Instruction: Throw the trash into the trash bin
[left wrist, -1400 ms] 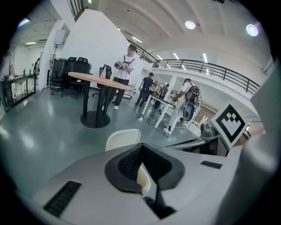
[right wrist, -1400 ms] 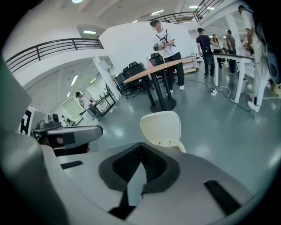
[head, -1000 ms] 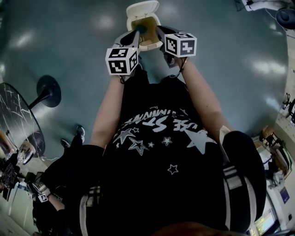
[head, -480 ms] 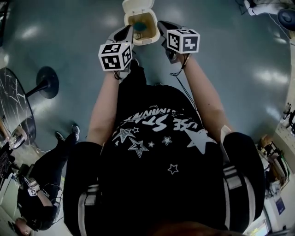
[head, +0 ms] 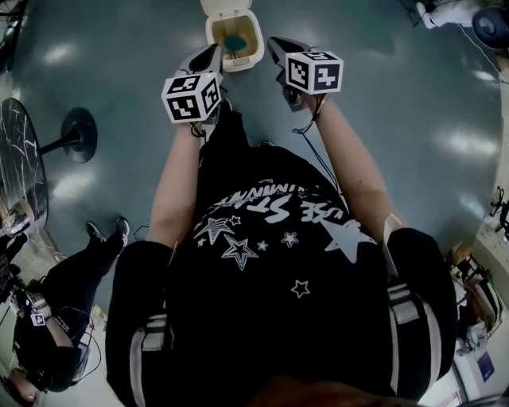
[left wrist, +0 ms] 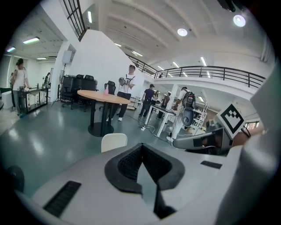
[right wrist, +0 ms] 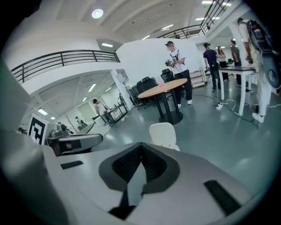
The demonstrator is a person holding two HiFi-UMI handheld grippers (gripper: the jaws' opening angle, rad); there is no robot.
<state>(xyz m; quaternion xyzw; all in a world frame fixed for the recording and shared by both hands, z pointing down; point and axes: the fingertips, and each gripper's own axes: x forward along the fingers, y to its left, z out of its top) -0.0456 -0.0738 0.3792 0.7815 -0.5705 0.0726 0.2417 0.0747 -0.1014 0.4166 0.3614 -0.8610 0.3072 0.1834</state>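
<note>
The cream trash bin [head: 253,49] stands on the floor at the top of the head view, its lid [head: 218,6] flipped up. A blue piece of trash [head: 235,41] lies inside it. My left gripper [head: 213,52] hovers just short of the bin's left side, my right gripper [head: 275,43] just short of its right side. Both are above the floor and touch nothing. In the left gripper view the gripper [left wrist: 140,147] has its pads meeting with nothing between them, and the bin lid [left wrist: 114,141] peeks over it. The right gripper [right wrist: 140,146] looks the same, with the lid [right wrist: 163,134] beyond.
A round table on a black pedestal base [head: 79,141] stands at the left. A person [head: 56,326] sits or crouches at the lower left. Further off are a round wooden table [left wrist: 103,97], desks and several standing people. Bare grey-green floor surrounds the bin.
Both grippers have drawn back from over the bin's opening and spread apart. The bin now sits higher in the head view, and the blue trash shows inside it.
</note>
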